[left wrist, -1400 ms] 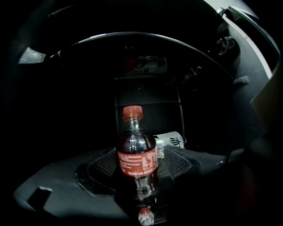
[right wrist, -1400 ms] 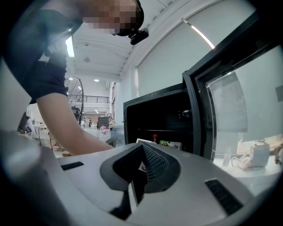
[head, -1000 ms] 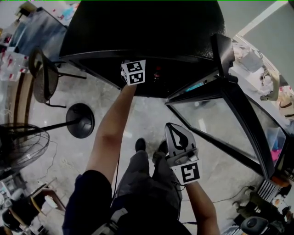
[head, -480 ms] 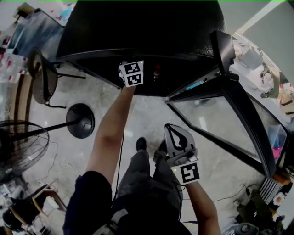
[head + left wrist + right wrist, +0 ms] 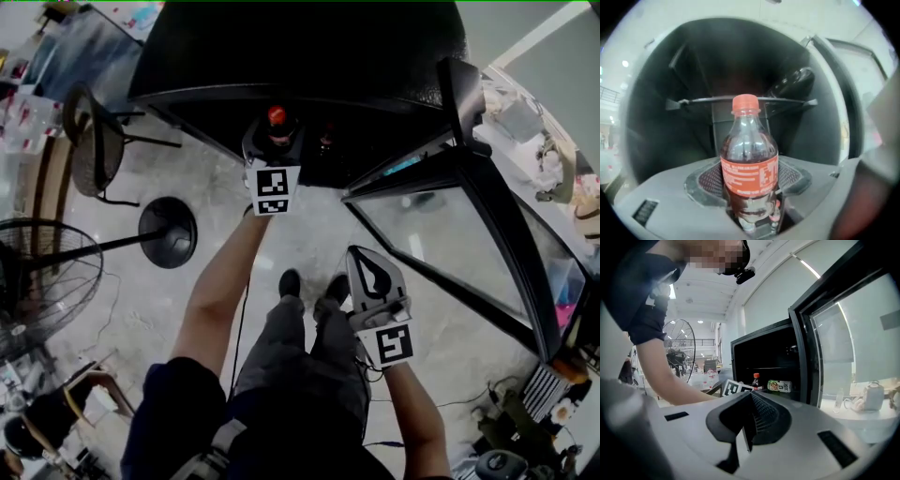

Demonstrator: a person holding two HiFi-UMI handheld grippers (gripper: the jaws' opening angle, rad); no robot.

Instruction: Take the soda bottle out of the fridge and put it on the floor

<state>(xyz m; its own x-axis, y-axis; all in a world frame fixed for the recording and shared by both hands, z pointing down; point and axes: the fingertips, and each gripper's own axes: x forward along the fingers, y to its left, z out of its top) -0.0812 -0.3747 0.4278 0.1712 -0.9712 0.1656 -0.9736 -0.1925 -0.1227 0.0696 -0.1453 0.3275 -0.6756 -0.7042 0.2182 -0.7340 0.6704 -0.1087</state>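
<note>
Red cap, red label with white print, dark brown drink: the soda bottle [image 5: 749, 159] against the black fridge [image 5: 693, 75]. My left gripper [image 5: 750, 197] is grey, its fingers [image 5: 705, 180] black and cross-hatched; its marker cube [image 5: 273, 190] wears black-and-white squares. Floor [image 5: 309, 234] pale, mottled grey.

Holds the left arm [image 5: 220, 281] stretched well forward and almost straight, with the left tongs [image 5: 274, 131] clamped on the lower body of the upright soda bottle [image 5: 750, 154]. Keeps the right forearm [image 5: 417, 412] bent in near the legs, right tongs [image 5: 368, 277] pointing forward, jaws pressed together on nothing.
</note>
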